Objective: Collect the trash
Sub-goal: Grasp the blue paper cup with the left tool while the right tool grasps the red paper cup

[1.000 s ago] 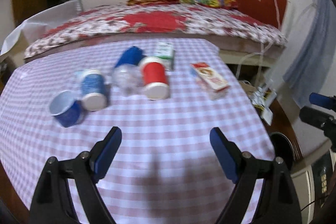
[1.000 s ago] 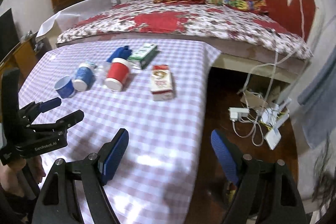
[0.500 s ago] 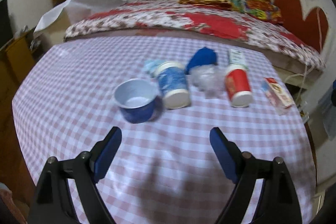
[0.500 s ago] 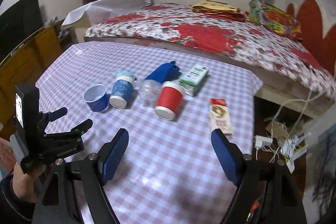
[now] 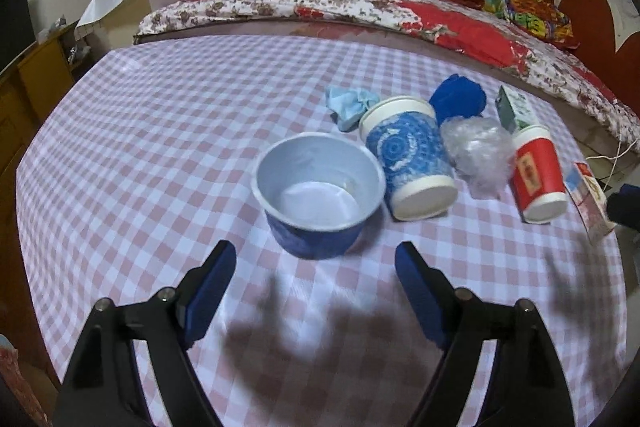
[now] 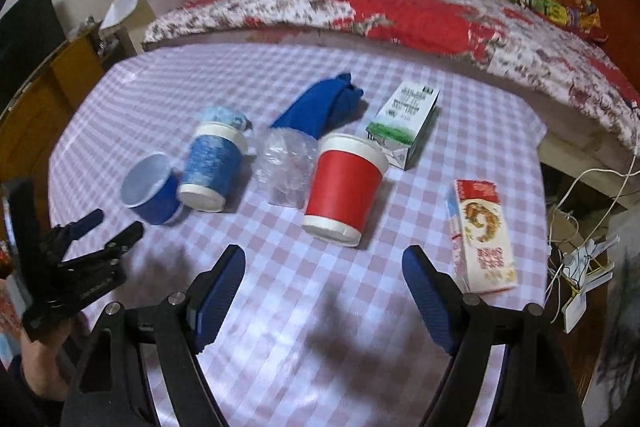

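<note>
Left wrist: blue cup (image 5: 318, 193) lies just beyond the open gripper (image 5: 315, 277).

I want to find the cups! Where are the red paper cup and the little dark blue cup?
red paper cup (image 6: 344, 183), right wrist view, on its red side wall.
little dark blue cup (image 5: 320, 183), left wrist view, on its pale inside.

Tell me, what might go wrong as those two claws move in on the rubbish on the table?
The small blue cup leans against the blue patterned cup; closing the left gripper on it could knock that neighbour rolling. The red cup lies on its side ahead of the open right gripper, so a nudge may roll it. The crumpled clear plastic beside it looks slippery.
</note>
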Demonstrator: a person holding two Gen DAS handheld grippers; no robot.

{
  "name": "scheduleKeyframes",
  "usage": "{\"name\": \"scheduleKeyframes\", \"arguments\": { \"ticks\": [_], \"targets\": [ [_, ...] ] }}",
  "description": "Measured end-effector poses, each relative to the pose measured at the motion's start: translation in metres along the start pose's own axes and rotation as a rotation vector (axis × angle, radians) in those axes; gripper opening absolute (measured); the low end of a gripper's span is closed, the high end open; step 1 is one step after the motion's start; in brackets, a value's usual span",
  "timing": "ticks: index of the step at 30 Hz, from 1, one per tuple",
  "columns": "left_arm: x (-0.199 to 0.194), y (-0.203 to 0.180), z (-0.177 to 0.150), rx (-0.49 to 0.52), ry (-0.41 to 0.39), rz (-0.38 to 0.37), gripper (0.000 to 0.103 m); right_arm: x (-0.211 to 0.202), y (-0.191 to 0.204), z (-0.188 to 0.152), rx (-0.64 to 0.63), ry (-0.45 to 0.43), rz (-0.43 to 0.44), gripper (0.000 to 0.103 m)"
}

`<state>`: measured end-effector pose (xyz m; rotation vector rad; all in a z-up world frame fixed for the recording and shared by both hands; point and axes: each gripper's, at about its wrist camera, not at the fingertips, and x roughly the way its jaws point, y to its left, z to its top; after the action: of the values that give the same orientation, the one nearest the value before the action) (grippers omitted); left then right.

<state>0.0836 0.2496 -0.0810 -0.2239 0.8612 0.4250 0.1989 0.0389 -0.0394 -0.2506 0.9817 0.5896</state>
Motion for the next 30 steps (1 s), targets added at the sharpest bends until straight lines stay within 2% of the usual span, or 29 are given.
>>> {"name": "scheduleKeyframes", "arguments": {
  "ticks": [8, 15, 19, 20, 21, 30],
  "targets": [
    [0.030, 0.006, 0.006, -0.030, 0.046, -0.011, 0.083, 0.057, -0.012, 0.015, 0.028, 0.059, -0.009, 0.082],
    [0.045, 0.004, 0.015, -0.029, 0.050, -0.014, 0.083, 0.079, -0.016, 0.020, 0.036, 0.073, 0.003, 0.082],
    [0.049, 0.003, 0.016, -0.027, 0.046, -0.017, 0.075, 0.086, -0.017, 0.022, 0.034, 0.075, 0.018, 0.082],
    [0.048, 0.004, 0.016, -0.027, 0.041, -0.019, 0.075, 0.087, -0.016, 0.022, 0.030, 0.076, 0.025, 0.076],
    [0.048, 0.004, 0.017, -0.028, 0.035, -0.026, 0.075, 0.088, -0.016, 0.022, 0.028, 0.081, 0.037, 0.063],
    [0.007, -0.017, 0.011, 0.027, -0.018, -0.054, 0.075, 0.045, -0.015, 0.008, 0.003, 0.005, 0.052, 0.060]
  ]
}}
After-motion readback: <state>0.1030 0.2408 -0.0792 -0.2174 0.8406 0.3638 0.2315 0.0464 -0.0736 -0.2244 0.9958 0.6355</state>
